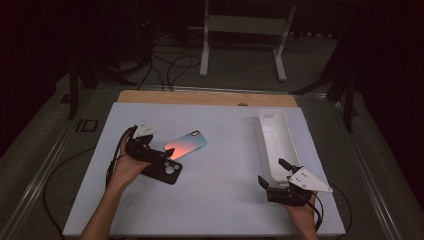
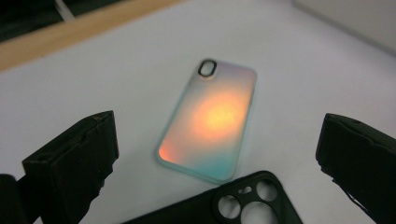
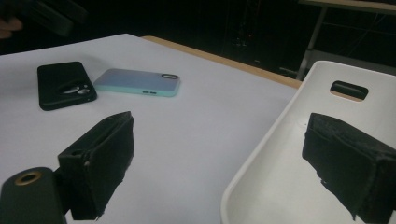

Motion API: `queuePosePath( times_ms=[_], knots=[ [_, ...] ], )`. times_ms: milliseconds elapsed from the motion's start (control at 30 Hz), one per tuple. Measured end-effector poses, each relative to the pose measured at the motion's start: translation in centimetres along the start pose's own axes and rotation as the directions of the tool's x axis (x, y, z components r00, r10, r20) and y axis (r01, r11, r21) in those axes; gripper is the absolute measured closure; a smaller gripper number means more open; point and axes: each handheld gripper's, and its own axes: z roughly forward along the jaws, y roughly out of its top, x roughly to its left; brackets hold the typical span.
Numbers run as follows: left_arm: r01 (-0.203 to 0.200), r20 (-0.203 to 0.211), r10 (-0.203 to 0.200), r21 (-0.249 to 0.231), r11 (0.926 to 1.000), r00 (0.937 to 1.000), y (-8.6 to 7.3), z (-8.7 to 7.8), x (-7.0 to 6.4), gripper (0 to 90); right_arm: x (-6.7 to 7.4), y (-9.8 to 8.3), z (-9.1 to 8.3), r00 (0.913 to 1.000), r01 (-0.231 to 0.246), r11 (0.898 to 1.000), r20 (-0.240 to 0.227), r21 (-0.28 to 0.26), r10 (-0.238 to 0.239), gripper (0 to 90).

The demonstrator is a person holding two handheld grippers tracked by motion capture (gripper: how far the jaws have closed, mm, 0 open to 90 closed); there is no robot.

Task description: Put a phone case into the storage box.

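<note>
An iridescent orange-to-teal phone case (image 1: 185,144) (image 2: 210,121) (image 3: 135,81) lies back up, left of the white mat's middle. A black phone case (image 1: 165,171) (image 2: 233,205) (image 3: 63,84) with round camera holes lies just in front of it. My left gripper (image 1: 167,154) (image 2: 215,158) hovers open over the near ends of both cases and grips nothing. A long white tray (image 1: 277,140) (image 3: 280,186) sits at the right and looks empty. At its near end my right gripper (image 1: 271,171) (image 3: 224,158) is open, one jaw over the tray and the other over the mat.
The white mat (image 1: 225,165) covers a wooden table whose far edge (image 1: 205,97) shows at the back. On the floor beyond are a white metal stand (image 1: 245,30) and black cables (image 1: 170,65). Bare mat stretches between the cases and the tray.
</note>
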Motion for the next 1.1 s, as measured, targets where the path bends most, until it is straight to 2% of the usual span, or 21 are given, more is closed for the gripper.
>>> queuePosePath(
  times_ms=[67, 133, 167, 233, 300, 367, 433, 667, 733, 933, 1100],
  knots=[
    [-0.002, 0.009, 0.002, 0.035, 0.9994, 1.0000, 0.3, 1.5, 0.5, 0.0, 0.1, 0.0, 0.0, 1.0000, 0.001, 1.000, -0.001, -0.004, -0.001, 8.9],
    [-0.005, 0.011, 0.004, 0.042, 0.9991, 0.9999, 0.3, 1.9, 0.7, 0.0, 0.1, 0.0, 0.0, 1.0000, -0.002, 1.000, -0.003, 0.000, 0.002, 8.9],
    [-0.004, 0.012, 0.003, 0.063, 0.9980, 0.9999, 0.4, 2.8, 0.9, 0.0, 0.2, 0.0, 0.0, 1.0000, -0.003, 1.000, -0.003, 0.000, 0.003, 8.9],
    [-0.002, 0.014, 0.001, 0.078, 0.9969, 0.9999, 0.4, 3.2, 1.0, 0.0, 0.2, 0.0, 0.1, 1.0000, -0.002, 1.000, -0.002, 0.000, 0.002, 8.9],
    [0.011, 0.038, -0.016, 0.125, 0.9921, 0.9992, 0.3, 4.4, 1.3, 0.0, 0.2, -0.1, 0.0, 1.0000, -0.003, 1.000, 0.000, 0.000, 0.003, 8.9],
    [0.007, 0.034, -0.012, 0.150, 0.9886, 0.9993, 0.2, 5.1, 1.5, 0.0, 0.2, -0.1, 0.1, 1.0000, -0.004, 1.000, -0.001, 0.000, 0.004, 8.9],
    [0.014, 0.034, -0.020, 0.159, 0.9872, 0.9992, 0.1, 5.6, 1.6, 0.0, 0.2, -0.1, 0.1, 1.0000, -0.003, 1.000, -0.001, 0.002, 0.003, 8.9],
    [0.004, 0.018, -0.007, 0.168, 0.9857, 0.9998, 0.2, 6.7, 1.4, 0.0, 0.3, -0.1, 0.1, 1.0000, -0.003, 1.000, -0.003, 0.001, 0.003, 8.9],
    [0.006, 0.018, -0.010, 0.186, 0.9824, 0.9998, -0.1, 7.5, 1.3, 0.0, 0.3, -0.1, 0.1, 1.0000, -0.003, 1.000, 0.000, 0.001, 0.003, 9.0],
    [-0.006, 0.023, 0.001, 0.223, 0.9748, 0.9997, -0.3, 8.3, 1.1, 2.7, 0.2, -0.2, 0.1, 1.0000, -0.006, 1.000, 0.000, 0.003, 0.006, 8.9],
    [-0.012, 0.027, 0.006, 0.231, 0.9729, 0.9996, -0.5, 8.7, 1.0, 3.6, 0.3, -0.2, 0.1, 1.0000, -0.006, 1.000, -0.002, 0.005, 0.006, 9.0]
  ],
)
